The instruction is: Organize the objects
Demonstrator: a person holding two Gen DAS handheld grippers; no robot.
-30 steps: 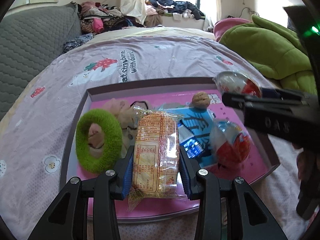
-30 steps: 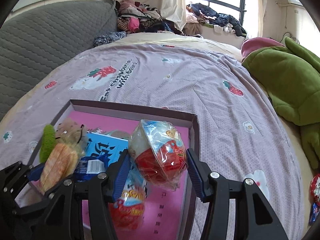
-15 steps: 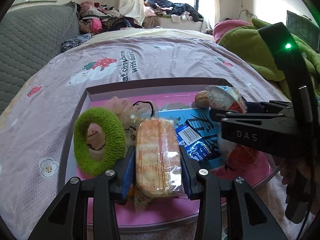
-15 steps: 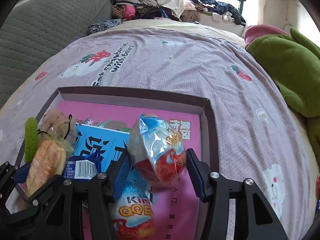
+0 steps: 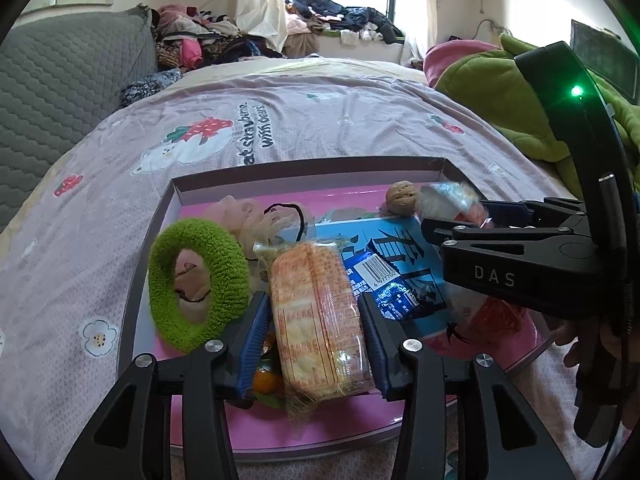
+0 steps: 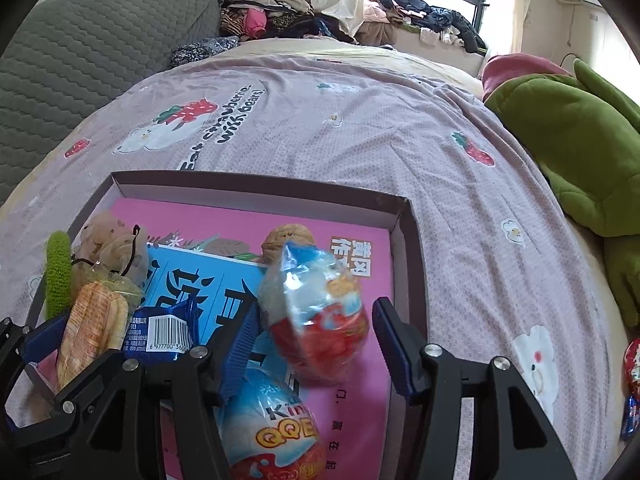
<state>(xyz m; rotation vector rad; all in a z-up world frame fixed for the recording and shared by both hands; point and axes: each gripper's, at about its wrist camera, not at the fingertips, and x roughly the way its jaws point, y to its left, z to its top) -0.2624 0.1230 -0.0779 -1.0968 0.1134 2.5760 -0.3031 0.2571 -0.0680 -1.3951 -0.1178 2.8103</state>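
Both hands are at the release step of putting snacks into the box (image 6: 404,240) on the bed (image 6: 360,128). The left gripper (image 5: 316,332) reaches down into the box's near left part with the cracker pack (image 5: 316,316) between its pads; its jaws have just been opening, and a thin gap shows beside the pack on each side, so the pack seems to lie on the box floor rather than hang in a pinch, with the green ring (image 5: 196,284) just to its left. The right gripper (image 6: 316,340) stands over the right part of the box; its jaws have just been opening too, and the wrapped egg (image 6: 316,312) sits between them, clear of the right pad and at most brushing the left one, blurred as if dropping. A second egg (image 6: 272,432) lies just below it and a walnut (image 6: 286,240) just beyond. The next move, as I judge it, is to spread both pairs of fingers a little wider and lift each gripper straight back out, so the pads do not drag the crinkly wrappers along or nudge the loose egg against its neighbour.
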